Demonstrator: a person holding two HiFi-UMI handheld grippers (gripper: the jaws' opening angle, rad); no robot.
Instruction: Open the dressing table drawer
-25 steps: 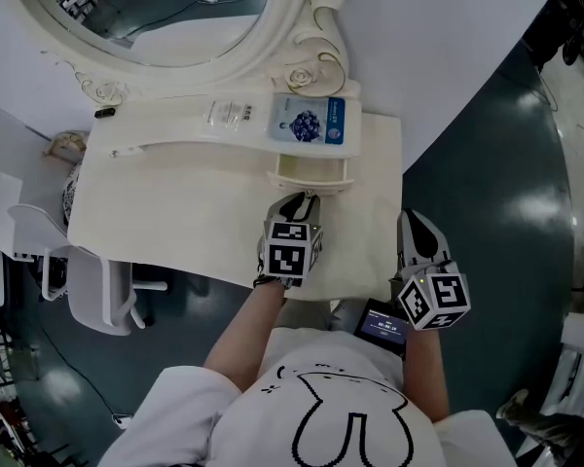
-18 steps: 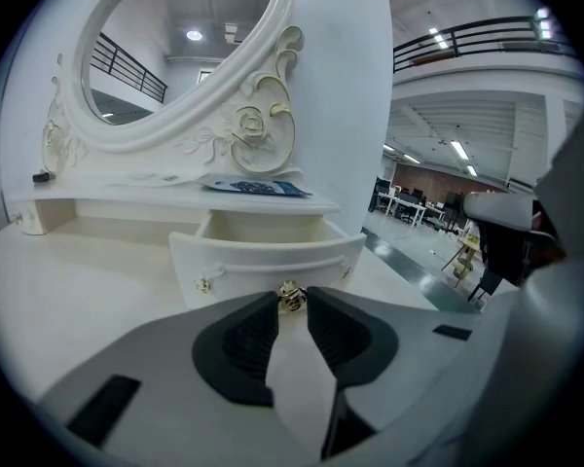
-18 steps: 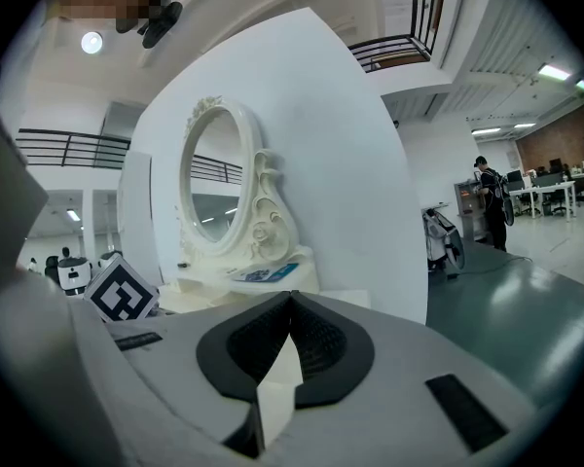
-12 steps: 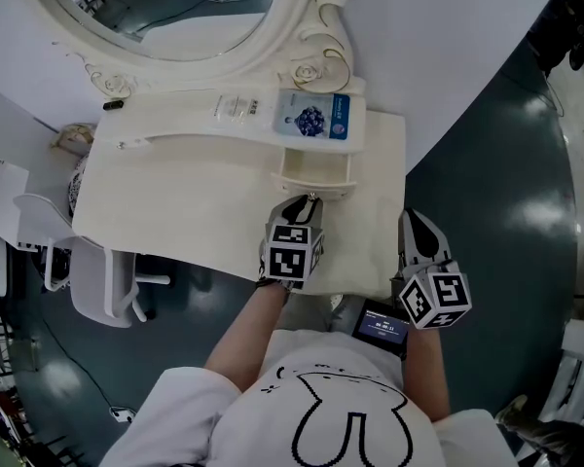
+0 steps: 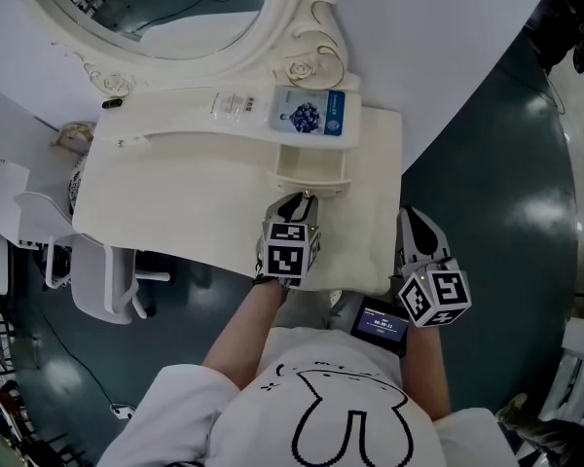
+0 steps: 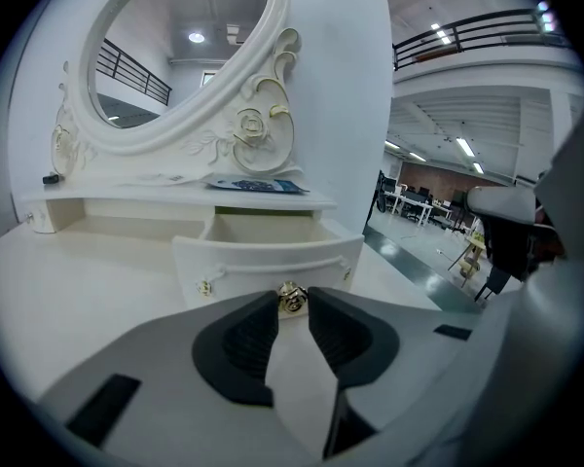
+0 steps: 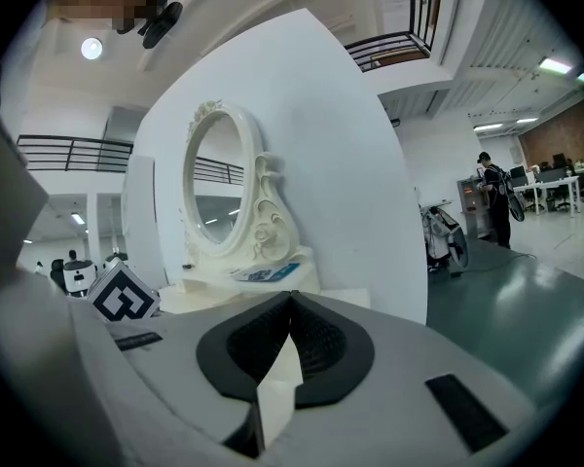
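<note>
- Left gripper (image 6: pixel 293 305) pinched the gold knob (image 6: pixel 291 298) on the drawer (image 6: pixel 268 259) front; knob sat right at the jaw tips, a pad on each side.
- Drawer stood partly out from under the raised shelf at the far right of the dressing table (image 5: pixel 175 202), below the mirror (image 5: pixel 175 8).
- Head view: left gripper (image 5: pixel 305 200) covered the knob, so the grip only showed in the left gripper view.
- Drawer interior only partly visible; the near front panel blocked the bottom.
- Small gold fitting (image 6: pixel 206 287) left of the knob on the drawer front, too small to identify.
- Right gripper (image 7: pixel 290 300) had its jaws pressed together with nothing between them; in the head view it (image 5: pixel 409 220) hung off the table's near right corner, well apart from the drawer.
- Blue packet (image 5: pixel 311 117) lay on the shelf straight above the drawer, clear packet (image 5: pixel 236 110) just left of it; print unreadable.
- Small dark object (image 5: pixel 112 103) at the shelf's left end, couldn't tell what.
- Mirror cut off by the frame top.
</note>
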